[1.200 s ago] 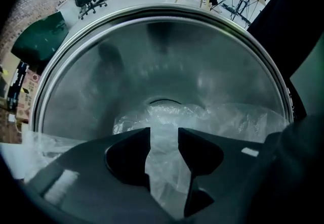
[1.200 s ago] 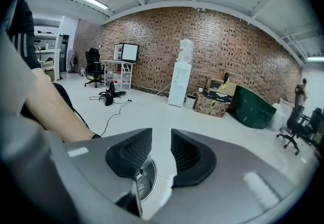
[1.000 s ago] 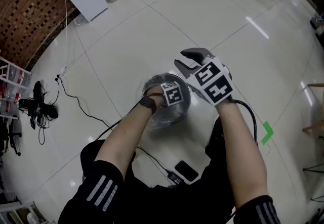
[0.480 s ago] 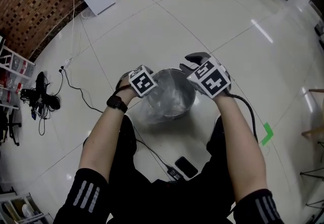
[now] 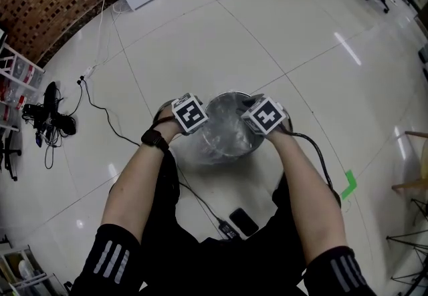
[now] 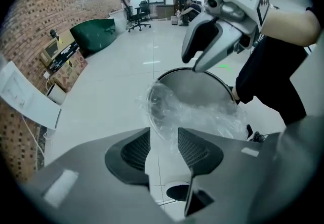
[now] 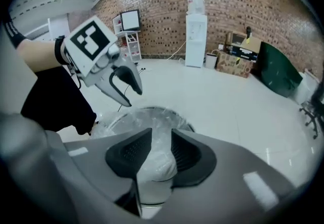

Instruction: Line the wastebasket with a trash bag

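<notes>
Clear film of the trash bag (image 5: 224, 135) fills the round metal wastebasket (image 5: 235, 95) and spills over its rim. The bin stands on the glossy white tiled floor (image 5: 167, 41), directly between the 2 hand-held grippers. At the bin's right rim, the right gripper (image 7: 161, 149) is clamped on a bunched white fold of the bag that fills the gap between its ribbed pads. At the opposite rim, the left gripper (image 6: 163, 141) has its jaws apart, with floor showing through the gap. The bag's crinkled edge reaches just between the tips, and neither pad presses it. A dark phone (image 5: 245, 222) lies on the floor near the person's legs.
</notes>
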Motion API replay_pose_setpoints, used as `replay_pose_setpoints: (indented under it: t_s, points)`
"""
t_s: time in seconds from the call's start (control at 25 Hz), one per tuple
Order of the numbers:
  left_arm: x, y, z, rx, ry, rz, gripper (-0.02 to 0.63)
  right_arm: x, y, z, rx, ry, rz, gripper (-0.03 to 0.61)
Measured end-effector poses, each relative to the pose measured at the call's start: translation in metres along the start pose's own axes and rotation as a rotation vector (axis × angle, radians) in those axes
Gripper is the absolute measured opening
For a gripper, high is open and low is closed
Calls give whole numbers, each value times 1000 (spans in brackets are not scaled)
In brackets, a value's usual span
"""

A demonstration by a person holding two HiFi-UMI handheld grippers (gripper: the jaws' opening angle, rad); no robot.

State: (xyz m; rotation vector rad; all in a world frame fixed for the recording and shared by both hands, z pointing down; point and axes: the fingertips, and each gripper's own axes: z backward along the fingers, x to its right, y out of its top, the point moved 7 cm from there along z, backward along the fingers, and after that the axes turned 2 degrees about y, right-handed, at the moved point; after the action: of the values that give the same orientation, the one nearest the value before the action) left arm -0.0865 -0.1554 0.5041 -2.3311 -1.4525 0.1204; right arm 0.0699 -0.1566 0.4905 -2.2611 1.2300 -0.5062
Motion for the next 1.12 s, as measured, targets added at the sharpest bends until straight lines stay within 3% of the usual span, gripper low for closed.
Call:
replay_pose_setpoints:
  t_s: [0.2,0.32,0.44,0.68,0.8,0.92,1.04,1.12]
  points:
    - [3,3,-4,4,-29,-55,166,-20,-8,-46,-115,34,38,132]
    - [-1,0,-7,13,-46,-33,166,-18,-5,-67,-149,-3,13,133]
    - [-3,-1,-6,27,-62,-36,166,-18,-2,-86,-220,-46,54,149]
    - [-21,-6,5,62,-45,-5,166,-23,-12,-120,-355,-36,26,152]
    - [-26,-5,6,69,-51,3,166,-15,-24,-137,-367,-33,-3,147]
    - [-26,-2,5,73,-69,-6,166,-13,-27,-146,-376,-4,-4,106]
    - [-26,1,0,65,-82,-18,166,-16,-25,-147,-401,9,27,9]
    - [-28,3,-1,67,-83,-18,166,-18,-23,-145,-397,25,37,8]
